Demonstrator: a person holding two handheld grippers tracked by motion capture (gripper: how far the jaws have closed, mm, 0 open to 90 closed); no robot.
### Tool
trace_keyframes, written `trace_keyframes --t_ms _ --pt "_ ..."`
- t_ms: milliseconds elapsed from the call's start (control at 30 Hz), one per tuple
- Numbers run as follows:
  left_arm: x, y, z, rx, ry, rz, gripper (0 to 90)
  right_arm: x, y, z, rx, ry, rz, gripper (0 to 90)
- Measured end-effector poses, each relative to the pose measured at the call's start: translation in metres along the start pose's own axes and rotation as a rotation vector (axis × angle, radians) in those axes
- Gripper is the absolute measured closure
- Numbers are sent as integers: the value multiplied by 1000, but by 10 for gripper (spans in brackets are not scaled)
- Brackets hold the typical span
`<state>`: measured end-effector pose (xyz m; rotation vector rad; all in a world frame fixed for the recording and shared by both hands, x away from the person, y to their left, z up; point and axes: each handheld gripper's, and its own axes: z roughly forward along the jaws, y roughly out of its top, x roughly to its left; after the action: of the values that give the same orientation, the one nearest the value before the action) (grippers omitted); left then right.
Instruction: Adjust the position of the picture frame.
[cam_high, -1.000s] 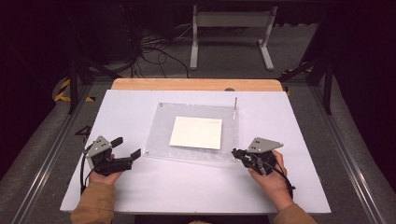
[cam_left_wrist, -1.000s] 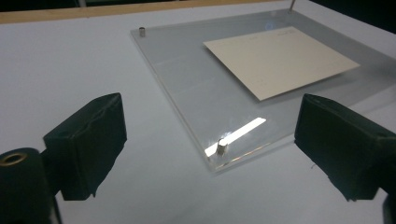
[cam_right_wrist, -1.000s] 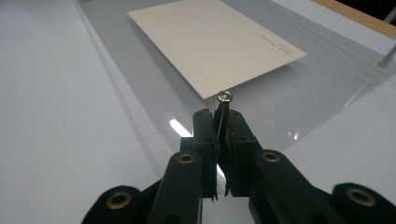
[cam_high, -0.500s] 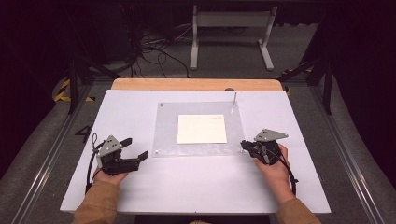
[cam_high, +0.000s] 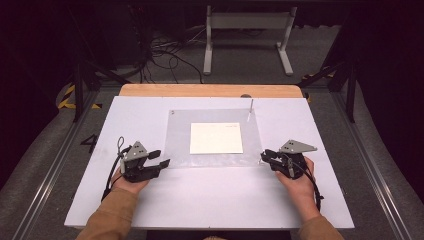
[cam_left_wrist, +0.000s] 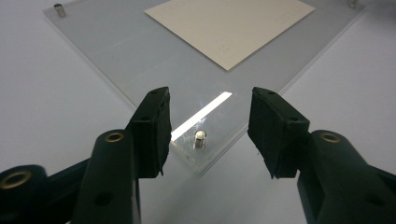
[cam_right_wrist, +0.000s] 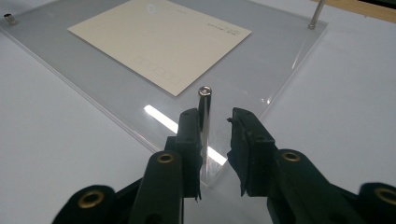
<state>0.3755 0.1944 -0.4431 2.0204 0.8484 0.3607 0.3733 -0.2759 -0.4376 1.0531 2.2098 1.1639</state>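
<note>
Your left claw (cam_left_wrist: 208, 135) spread around the short corner stud (cam_left_wrist: 200, 138), jaws just closing, your right claw (cam_right_wrist: 215, 140) just opening, loose around the tall pin (cam_right_wrist: 204, 116), clear plate (cam_high: 215, 160) on the white surface (cam_high: 215, 200).

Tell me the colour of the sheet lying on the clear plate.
Cream, off-white sheet; clearest in the right gripper view.

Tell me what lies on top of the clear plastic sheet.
On the clear plastic sheet lies a cream card, near its middle. Short metal pins stand at its corners, one tall pin between the right tongs. Whatever lies beneath the card is hidden.
</note>
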Motion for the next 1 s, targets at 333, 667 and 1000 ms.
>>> trace_keyframes --t_ms 333,667,1000 --pt "11 -3 21 68 -44 -68 592 0 -3 -4 -6 1 7 719" --pt "6 -4 29 108 -29 -2 656 -1 -4 -6 -7 1 8 718" --pt "0 -2 27 145 -73 56 827 -2 -4 -9 -21 -1 13 719"
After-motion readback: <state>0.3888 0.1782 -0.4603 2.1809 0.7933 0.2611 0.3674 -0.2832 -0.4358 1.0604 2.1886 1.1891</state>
